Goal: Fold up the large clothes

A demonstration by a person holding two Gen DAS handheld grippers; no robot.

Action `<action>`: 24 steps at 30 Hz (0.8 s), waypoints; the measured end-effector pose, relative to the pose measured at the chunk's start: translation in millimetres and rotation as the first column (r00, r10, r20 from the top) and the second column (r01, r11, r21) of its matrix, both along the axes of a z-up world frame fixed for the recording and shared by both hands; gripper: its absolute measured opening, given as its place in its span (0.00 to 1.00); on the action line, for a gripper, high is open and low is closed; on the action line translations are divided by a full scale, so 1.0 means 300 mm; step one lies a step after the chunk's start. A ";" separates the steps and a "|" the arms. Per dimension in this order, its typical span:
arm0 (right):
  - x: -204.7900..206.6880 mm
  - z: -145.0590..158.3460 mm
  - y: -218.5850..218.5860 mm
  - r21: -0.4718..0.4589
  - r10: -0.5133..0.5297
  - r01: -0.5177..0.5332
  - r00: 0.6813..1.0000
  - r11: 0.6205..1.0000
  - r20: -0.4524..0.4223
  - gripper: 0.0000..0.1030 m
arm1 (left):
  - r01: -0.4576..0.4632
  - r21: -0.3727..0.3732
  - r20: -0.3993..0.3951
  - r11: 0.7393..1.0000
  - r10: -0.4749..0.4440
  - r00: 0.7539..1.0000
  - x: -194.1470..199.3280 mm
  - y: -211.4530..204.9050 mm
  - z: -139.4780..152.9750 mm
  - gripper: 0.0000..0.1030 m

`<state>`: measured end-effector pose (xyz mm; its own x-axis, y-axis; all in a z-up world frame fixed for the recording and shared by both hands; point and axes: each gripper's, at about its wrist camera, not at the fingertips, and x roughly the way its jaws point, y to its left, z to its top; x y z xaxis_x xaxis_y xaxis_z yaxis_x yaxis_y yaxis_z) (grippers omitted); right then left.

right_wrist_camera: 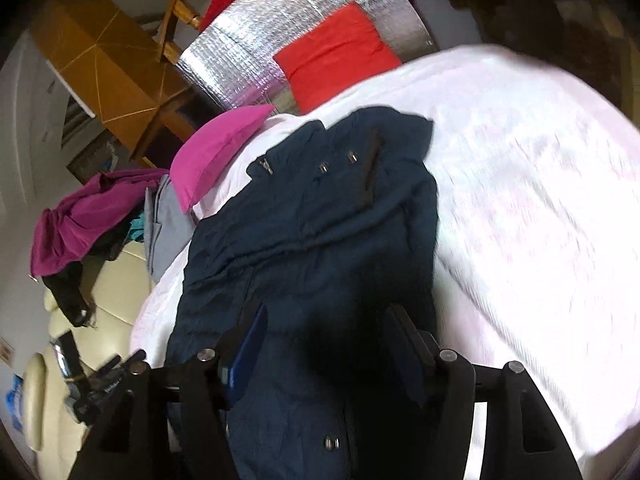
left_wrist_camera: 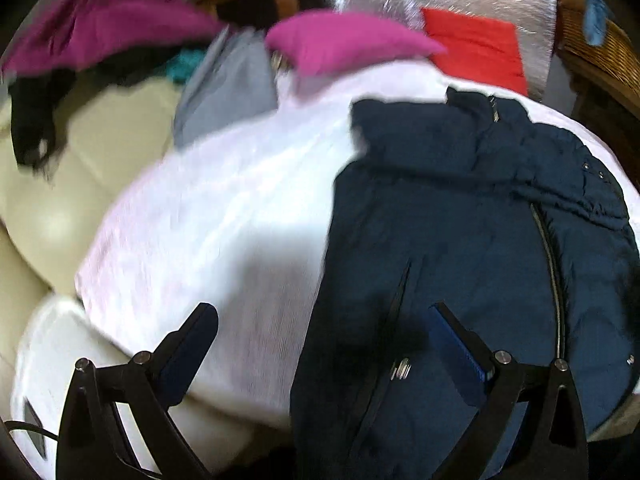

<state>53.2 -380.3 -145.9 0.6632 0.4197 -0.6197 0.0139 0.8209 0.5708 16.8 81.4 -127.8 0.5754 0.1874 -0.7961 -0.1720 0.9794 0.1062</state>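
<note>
A navy padded jacket (left_wrist_camera: 460, 220) lies spread on a white sheet (left_wrist_camera: 220, 220), zip and snaps facing up. In the left wrist view my left gripper (left_wrist_camera: 322, 312) stands wide open low over the jacket's left edge. One finger is over the sheet and the other over the navy fabric. In the right wrist view the jacket (right_wrist_camera: 312, 232) runs up the middle of the white sheet (right_wrist_camera: 540, 200). My right gripper (right_wrist_camera: 327, 312) hovers over its lower part with its fingers apart. Dark fabric and shadow lie between them, and the pads do not press on it.
A pink pillow (left_wrist_camera: 340, 40) (right_wrist_camera: 216, 152) lies at the sheet's far edge. A red cloth (right_wrist_camera: 336, 56) sits on a silver foil mat (right_wrist_camera: 248, 52). Magenta (right_wrist_camera: 80, 220) and grey (right_wrist_camera: 168, 224) garments hang over a cream sofa (right_wrist_camera: 112, 292). Wicker furniture (left_wrist_camera: 612, 60) is at far right.
</note>
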 end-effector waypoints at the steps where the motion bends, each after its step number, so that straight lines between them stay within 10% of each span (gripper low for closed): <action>1: -0.015 -0.013 -0.008 0.007 0.000 0.000 1.000 1.000 -0.016 0.66 | -0.011 -0.037 -0.041 0.999 0.009 0.999 -0.010 0.029 -0.021 1.00; 13: -0.056 -0.184 -0.083 0.014 0.014 -0.012 0.979 1.000 -0.203 0.66 | -0.089 -0.261 -0.287 0.961 0.011 0.958 0.011 0.180 -0.241 1.00; 20: -0.050 -0.210 -0.033 0.056 0.107 -0.097 0.971 0.994 -0.212 0.64 | -0.052 -0.377 -0.269 0.925 -0.055 0.962 -0.011 0.169 -0.260 1.00; 24: -0.068 -0.190 0.019 0.019 0.180 -0.180 0.967 0.984 -0.180 0.45 | 0.004 -0.438 -0.257 0.899 -0.129 0.958 -0.033 0.134 -0.268 0.67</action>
<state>32.7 -374.6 -202.8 0.4538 0.5237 -0.7210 -0.0306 0.8178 0.5748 7.0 121.6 -208.2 0.3229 -0.2386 -0.9158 -0.1305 0.9472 -0.2928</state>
